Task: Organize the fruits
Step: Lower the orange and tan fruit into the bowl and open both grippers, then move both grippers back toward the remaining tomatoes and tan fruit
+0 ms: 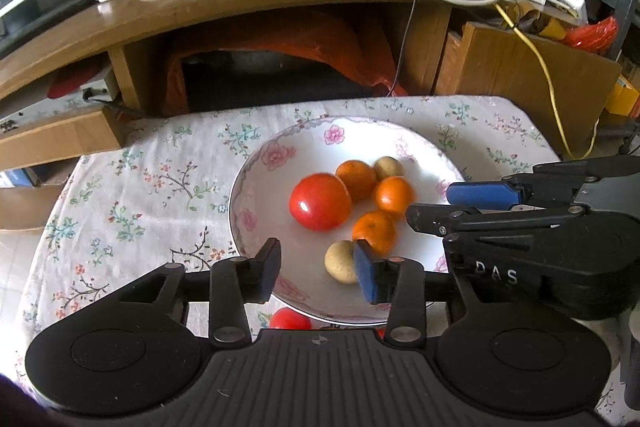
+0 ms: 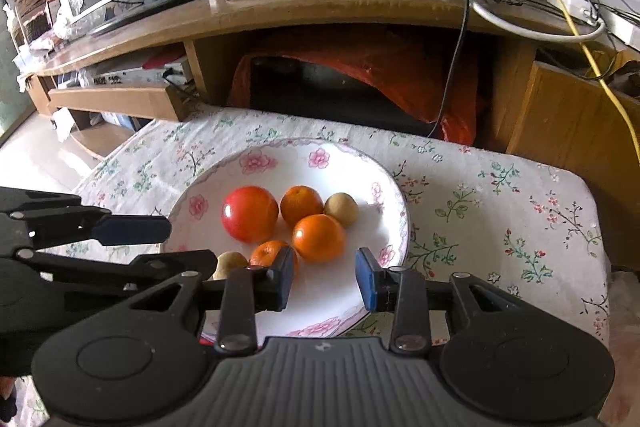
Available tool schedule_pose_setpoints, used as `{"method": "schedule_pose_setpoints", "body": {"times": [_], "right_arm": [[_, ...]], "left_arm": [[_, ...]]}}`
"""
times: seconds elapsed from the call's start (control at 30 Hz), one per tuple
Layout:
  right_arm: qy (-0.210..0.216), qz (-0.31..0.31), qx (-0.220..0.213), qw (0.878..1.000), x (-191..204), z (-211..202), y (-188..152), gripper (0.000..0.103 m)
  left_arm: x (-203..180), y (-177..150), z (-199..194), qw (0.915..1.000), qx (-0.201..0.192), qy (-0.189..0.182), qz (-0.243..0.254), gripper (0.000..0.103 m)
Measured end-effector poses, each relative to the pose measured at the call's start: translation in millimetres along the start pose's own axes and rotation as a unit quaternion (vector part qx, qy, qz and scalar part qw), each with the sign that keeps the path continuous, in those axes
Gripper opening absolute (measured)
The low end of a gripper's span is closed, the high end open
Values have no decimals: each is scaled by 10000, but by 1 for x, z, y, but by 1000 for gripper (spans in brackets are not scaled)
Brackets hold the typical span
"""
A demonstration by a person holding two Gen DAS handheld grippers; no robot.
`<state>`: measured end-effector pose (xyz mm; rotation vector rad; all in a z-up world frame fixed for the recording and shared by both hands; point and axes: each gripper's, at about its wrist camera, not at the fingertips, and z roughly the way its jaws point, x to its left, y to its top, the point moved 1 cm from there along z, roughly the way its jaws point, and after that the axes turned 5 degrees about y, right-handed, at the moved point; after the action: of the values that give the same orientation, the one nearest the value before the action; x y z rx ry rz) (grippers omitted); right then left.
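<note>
A white flowered plate [image 1: 267,187] [image 2: 256,163] on the floral tablecloth holds a red tomato [image 1: 320,202] [image 2: 250,213], three oranges [image 1: 393,194] [image 2: 319,237] and two small tan round fruits [image 1: 341,262] [image 2: 341,209]. My left gripper [image 1: 318,269] is open over the plate's near rim, its right pad beside a tan fruit and the nearest orange [image 1: 375,231]. My right gripper [image 2: 325,279] is open over the plate's near right part, just short of an orange. Neither holds anything. A second red fruit [image 1: 290,319] peeks out on the cloth below the plate's near rim.
A wooden TV stand [image 1: 248,11] [image 2: 320,7] with a monitor, a router and tangled cables stands right behind the small table. An orange-red bag [image 2: 400,67] fills its lower shelf. The cloth [image 2: 500,195] to the plate's right and left lies bare.
</note>
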<state>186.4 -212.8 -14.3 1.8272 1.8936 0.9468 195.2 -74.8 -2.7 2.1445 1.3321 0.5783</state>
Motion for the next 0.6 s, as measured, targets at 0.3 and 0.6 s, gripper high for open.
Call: {"method": "schedule_pose_setpoints", "body": {"times": [0.3, 0.6], "right_arm": [[-52, -9, -59, 10000, 4, -7, -2, 36], [19, -55, -79, 10000, 13, -17, -6, 36]], "left_arm": [[-1, -1, -6, 10000, -65, -34, 26, 53], [2, -6, -18, 9999, -103, -64, 10, 54]]}}
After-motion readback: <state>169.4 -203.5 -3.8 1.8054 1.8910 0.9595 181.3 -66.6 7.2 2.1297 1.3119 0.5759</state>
